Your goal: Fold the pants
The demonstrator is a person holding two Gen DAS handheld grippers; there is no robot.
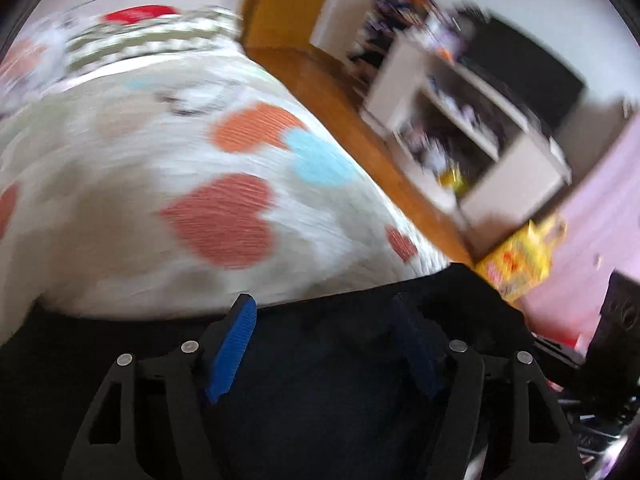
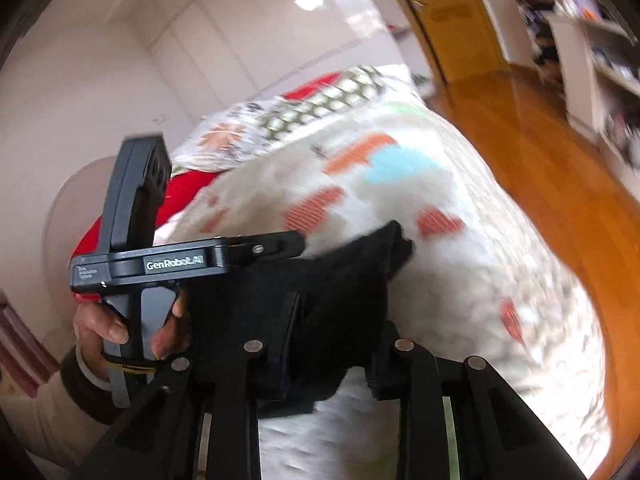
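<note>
The black pants lie across the near edge of a bed. In the left wrist view they fill the space under and between my left gripper, which stands open with its blue pads wide apart. In the right wrist view a bunched fold of the pants rises between the fingers of my right gripper, which is shut on it. To the left there, a hand holds the left gripper's body, whose tip reaches the same cloth. Both views are blurred.
The bed is covered by a white blanket with heart prints, with patterned pillows at its far end. A wooden floor runs along the right of the bed. A white shelf unit and a yellow box stand beyond it.
</note>
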